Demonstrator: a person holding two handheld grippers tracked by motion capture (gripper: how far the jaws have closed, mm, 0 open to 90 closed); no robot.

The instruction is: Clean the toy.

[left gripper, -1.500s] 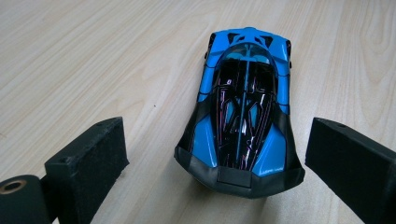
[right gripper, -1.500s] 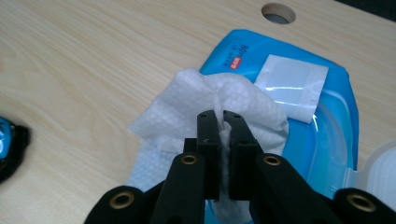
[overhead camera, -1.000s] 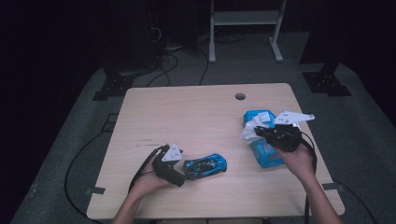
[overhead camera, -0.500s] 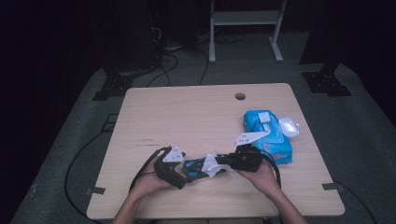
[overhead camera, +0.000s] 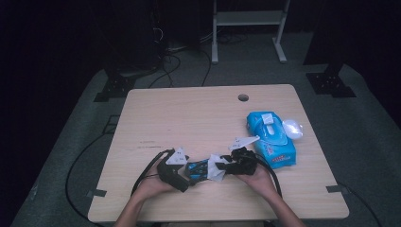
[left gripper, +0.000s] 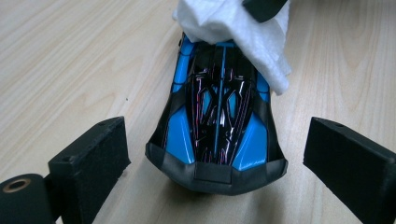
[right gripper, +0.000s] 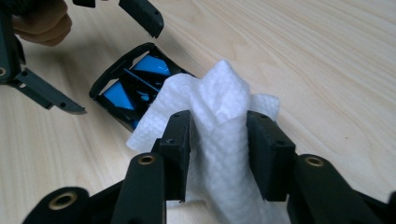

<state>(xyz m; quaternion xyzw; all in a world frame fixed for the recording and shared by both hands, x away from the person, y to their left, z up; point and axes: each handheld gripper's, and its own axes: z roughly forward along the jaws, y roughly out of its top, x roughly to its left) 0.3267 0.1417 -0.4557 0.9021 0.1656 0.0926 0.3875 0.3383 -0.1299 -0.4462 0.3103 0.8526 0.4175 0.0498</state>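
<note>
A blue and black toy car [overhead camera: 197,169] lies on the wooden table [overhead camera: 198,118] near its front edge. My left gripper [overhead camera: 189,173] stands open with one end of the car [left gripper: 217,116] between its jaws, a gap on each side. A crumpled white wipe [right gripper: 217,112] rests against the car's [right gripper: 135,88] other end. My right gripper [right gripper: 218,135] has just been opening its jaws; the wipe sits loosely bunched between them. In the high view the right gripper [overhead camera: 220,166] faces the left one across the car, and the wipe [overhead camera: 216,168] lies between them.
A blue pack of wipes [overhead camera: 272,137] lies at the right of the table, with a small white object [overhead camera: 292,127] beside it. A cable hole [overhead camera: 243,97] sits near the far edge. Cables trail from both grippers over the front edge.
My right gripper has come from the wipes pack leftward and down to the car, carrying the white wipe, and its jaws have spread. The left gripper and the car have stayed put.
</note>
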